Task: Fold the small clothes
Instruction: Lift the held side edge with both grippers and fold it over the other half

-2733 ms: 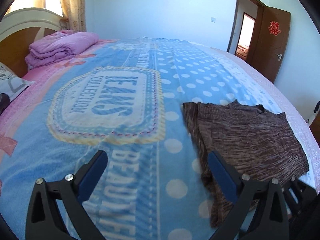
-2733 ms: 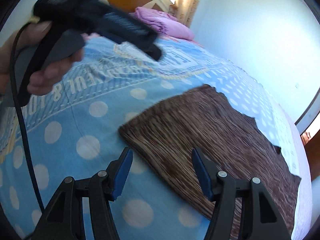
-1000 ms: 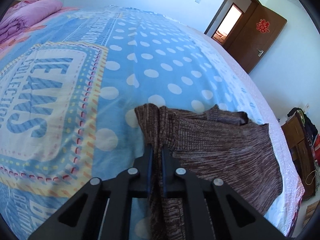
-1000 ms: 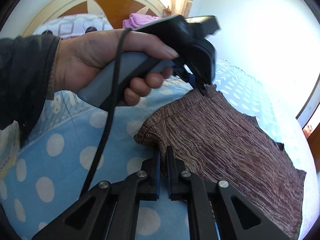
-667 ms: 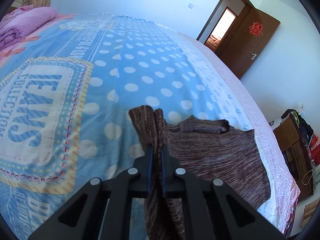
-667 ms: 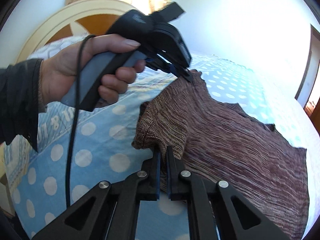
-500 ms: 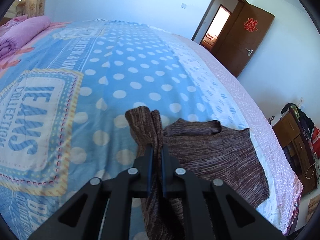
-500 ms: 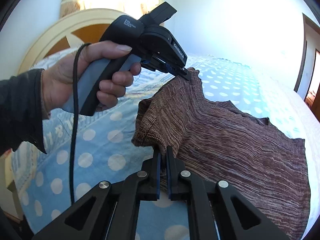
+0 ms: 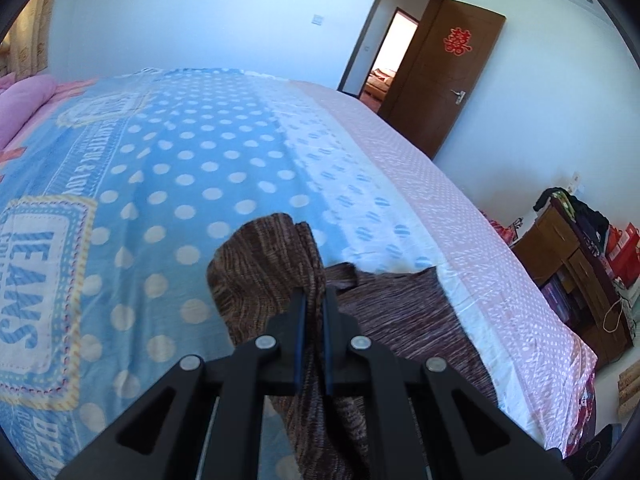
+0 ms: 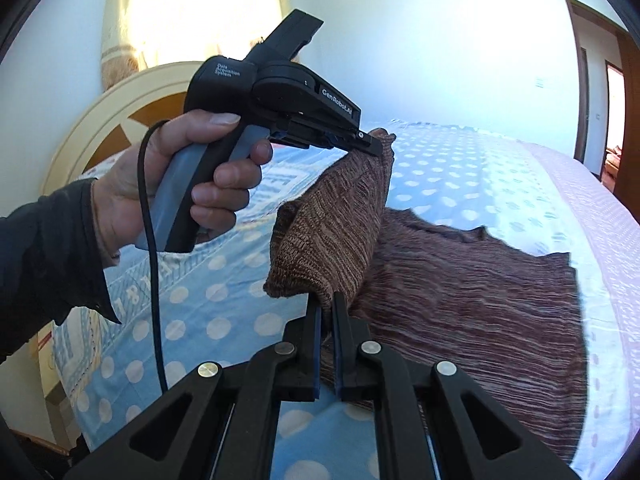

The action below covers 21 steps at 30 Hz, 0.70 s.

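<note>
1. The left hand [image 10: 188,184] wraps a grey handle at the left of the right wrist view, thumb on top, a black cable [image 10: 154,280] hanging from it; a dark sleeve [image 10: 44,264] covers the wrist.
2. The left gripper [image 10: 370,146] points right and a little downward, raised above the bed. Its fingers are pressed together on the far corner of the brown knit garment [image 10: 460,300]; in its own view the left gripper [image 9: 313,300] pinches a bunched fold between blue pads.
3. The right gripper [image 10: 327,308] is near the camera, its fingers closed on the near corner of the same edge of the garment.
4. Between the two grips the left edge of the garment hangs lifted as a sagging flap; the rest lies flat on the blue polka-dot bedspread [image 10: 460,184], reaching right toward the pink-dotted side of the bed.
5. Around: a cream and brown headboard [image 10: 120,120] and a sunlit curtain [image 10: 192,12] far left behind the hand, a folded pink quilt [image 9: 24,104] at the far left, an open brown door [image 9: 456,80] with a red paper ornament far right, and a wooden cabinet [image 9: 572,264] piled with things beside the bed.
6. The left hand and its gripper hide part of the headboard and bedspread from the right wrist camera.
</note>
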### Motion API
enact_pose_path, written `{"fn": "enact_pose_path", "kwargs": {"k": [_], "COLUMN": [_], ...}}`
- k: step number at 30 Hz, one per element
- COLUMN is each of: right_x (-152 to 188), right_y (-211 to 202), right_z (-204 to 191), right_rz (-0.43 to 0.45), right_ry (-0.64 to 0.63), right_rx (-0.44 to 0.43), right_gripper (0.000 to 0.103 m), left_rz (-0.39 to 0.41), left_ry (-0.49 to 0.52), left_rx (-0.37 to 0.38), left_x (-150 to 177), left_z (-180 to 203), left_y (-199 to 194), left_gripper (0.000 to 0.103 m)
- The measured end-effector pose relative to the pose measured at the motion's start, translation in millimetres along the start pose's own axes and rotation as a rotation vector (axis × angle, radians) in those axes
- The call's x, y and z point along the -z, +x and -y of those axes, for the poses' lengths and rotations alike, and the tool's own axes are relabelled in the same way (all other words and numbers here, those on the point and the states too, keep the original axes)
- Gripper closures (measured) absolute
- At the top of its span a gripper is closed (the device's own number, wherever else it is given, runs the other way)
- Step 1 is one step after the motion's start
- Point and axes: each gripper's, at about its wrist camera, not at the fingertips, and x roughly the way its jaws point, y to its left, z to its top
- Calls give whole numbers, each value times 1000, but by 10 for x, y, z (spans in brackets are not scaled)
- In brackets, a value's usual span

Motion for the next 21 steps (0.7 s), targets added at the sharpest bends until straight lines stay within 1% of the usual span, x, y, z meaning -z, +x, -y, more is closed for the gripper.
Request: {"fn": "enact_pose_path", "kwargs": {"k": [3,6,12,17,21], "right_x": [38,113,240,339,430], "right_y": [-130,-222,-497,-589,-646], "right_z": [92,163,399,650,836], "right_rz": [23,26,23,-3,-18], "right_ry": [30,47,68,111,169], "right_rx": [18,35,82,106,114], "right_gripper": [99,99,99,99,99], "left_rz": [-3,-17,-39,-75,-101], "left_ry": [14,32,79,112,130], "left_rx": [24,55,96,91,102], "left_x": [-60,-105,-94,-52,-13], "left_z": [184,382,779,1027,1194], "left_y": [79,182,407,666,845], "left_gripper": [95,95,95,96,95]}}
